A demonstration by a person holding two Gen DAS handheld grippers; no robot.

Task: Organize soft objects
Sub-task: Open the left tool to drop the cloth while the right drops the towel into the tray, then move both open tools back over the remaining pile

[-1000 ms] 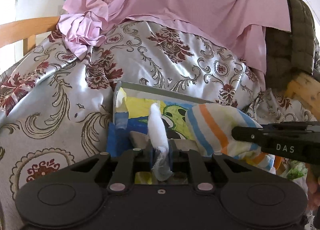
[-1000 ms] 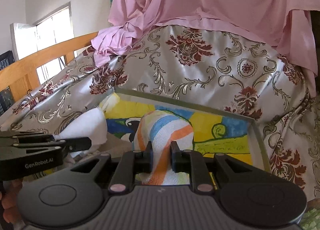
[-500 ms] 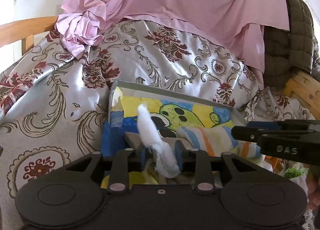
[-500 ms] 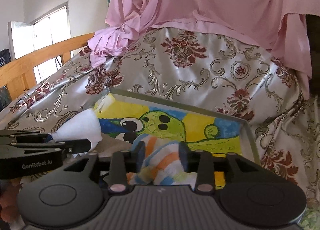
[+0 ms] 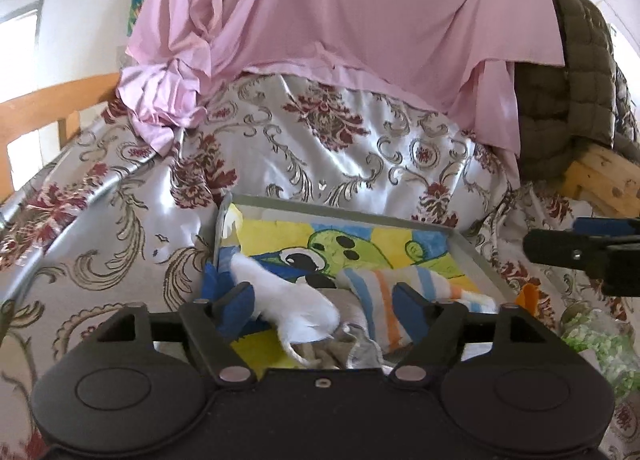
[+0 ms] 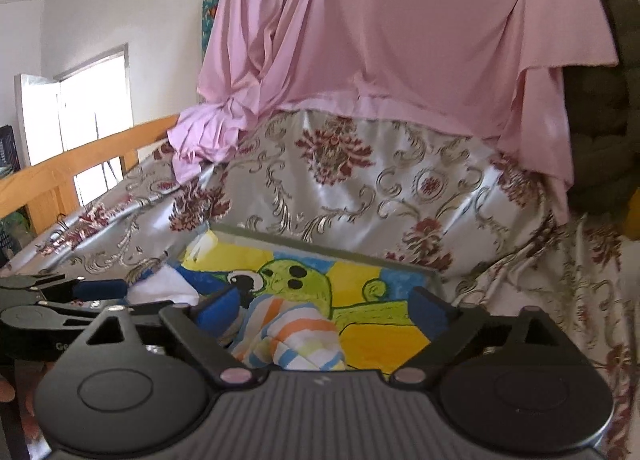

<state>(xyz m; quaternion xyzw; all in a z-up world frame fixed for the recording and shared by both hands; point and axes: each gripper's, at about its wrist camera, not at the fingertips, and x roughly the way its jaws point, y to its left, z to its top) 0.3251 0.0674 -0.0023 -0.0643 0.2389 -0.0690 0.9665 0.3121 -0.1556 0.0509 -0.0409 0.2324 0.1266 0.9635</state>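
Left wrist: left gripper [image 5: 326, 306] just opened (white cloth [image 5: 292, 310] loose).

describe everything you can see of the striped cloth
The striped cloth is a soft, crumpled bundle of white fabric with orange, blue and pale yellow stripes. It lies slumped in the tray, on the cartoon picture lining it, beside a white cloth and over grey fabric. The right gripper, whose jaws have just been opening, stands open around it, pads clear.

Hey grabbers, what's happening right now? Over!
Left gripper and right gripper just opened, both empty. White cloth and striped cloth lying in cartoon tray. Nothing blocking.
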